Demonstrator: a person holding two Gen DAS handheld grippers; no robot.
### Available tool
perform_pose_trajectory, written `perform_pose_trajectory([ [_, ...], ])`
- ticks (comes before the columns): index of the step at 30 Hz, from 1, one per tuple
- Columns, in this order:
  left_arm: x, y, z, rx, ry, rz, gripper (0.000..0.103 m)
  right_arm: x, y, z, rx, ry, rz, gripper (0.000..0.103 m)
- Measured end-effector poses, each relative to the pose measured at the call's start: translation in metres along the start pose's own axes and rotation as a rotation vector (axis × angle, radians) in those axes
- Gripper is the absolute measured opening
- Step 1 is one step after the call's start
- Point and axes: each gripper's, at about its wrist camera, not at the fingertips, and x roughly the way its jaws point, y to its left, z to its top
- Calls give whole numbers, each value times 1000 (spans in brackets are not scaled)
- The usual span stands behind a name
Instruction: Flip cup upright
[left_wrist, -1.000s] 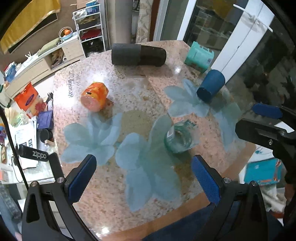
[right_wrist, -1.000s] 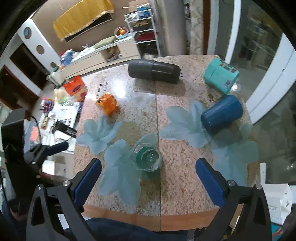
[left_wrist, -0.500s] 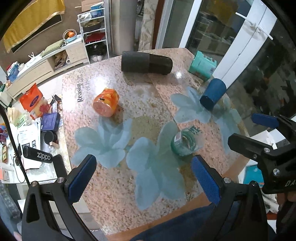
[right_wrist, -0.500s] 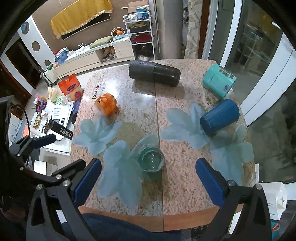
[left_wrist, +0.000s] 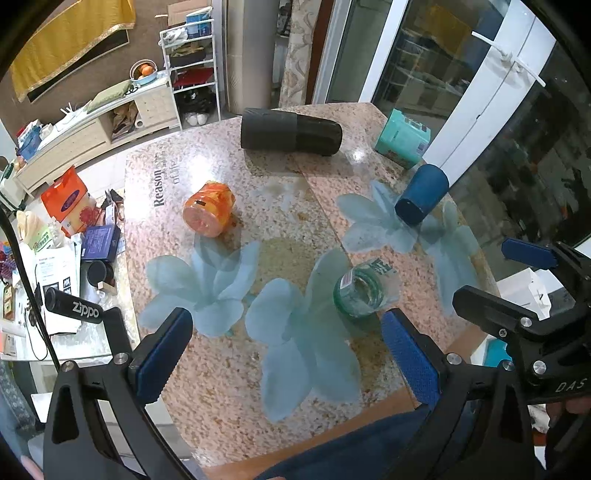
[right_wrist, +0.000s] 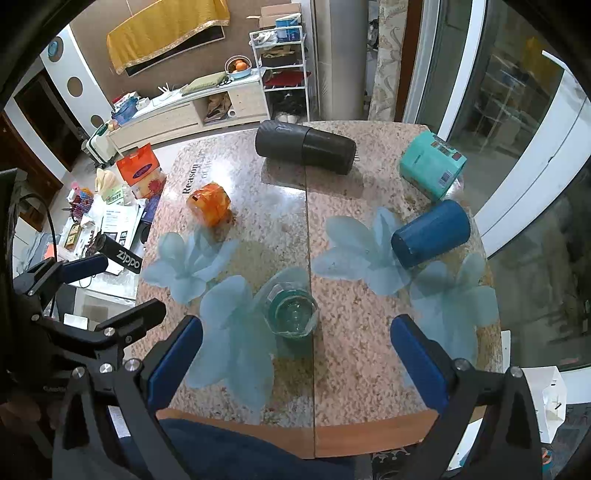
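A clear green-tinted cup (left_wrist: 360, 293) stands on the granite table (left_wrist: 280, 206) near the front edge, mouth up; it also shows in the right wrist view (right_wrist: 292, 313). A dark blue cup (left_wrist: 421, 199) lies on its side at the right, also seen in the right wrist view (right_wrist: 430, 233). An orange cup (left_wrist: 209, 213) lies on its side at the left, also in the right wrist view (right_wrist: 209, 204). My left gripper (left_wrist: 284, 354) is open and empty above the front edge. My right gripper (right_wrist: 295, 358) is open and empty, also held high over the front edge.
A black cylinder (right_wrist: 306, 147) lies at the back of the table. A teal box (right_wrist: 432, 170) lies at the back right. A cluttered low side table (left_wrist: 62, 273) stands left. Glass doors (left_wrist: 517, 129) are at the right.
Both grippers have pulled up and back from the table, so everything looks smaller. The clear green cup now stands mouth up; one second ago it was tilted.
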Motion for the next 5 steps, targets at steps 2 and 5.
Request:
perform_pose_trajectory([
  [2,0,0,0,-1,2,-1,103,0,0,0,1,1,2,102],
  [5,0,0,-1,-7,-4,1,103,0,0,0,2,-1,1,102],
])
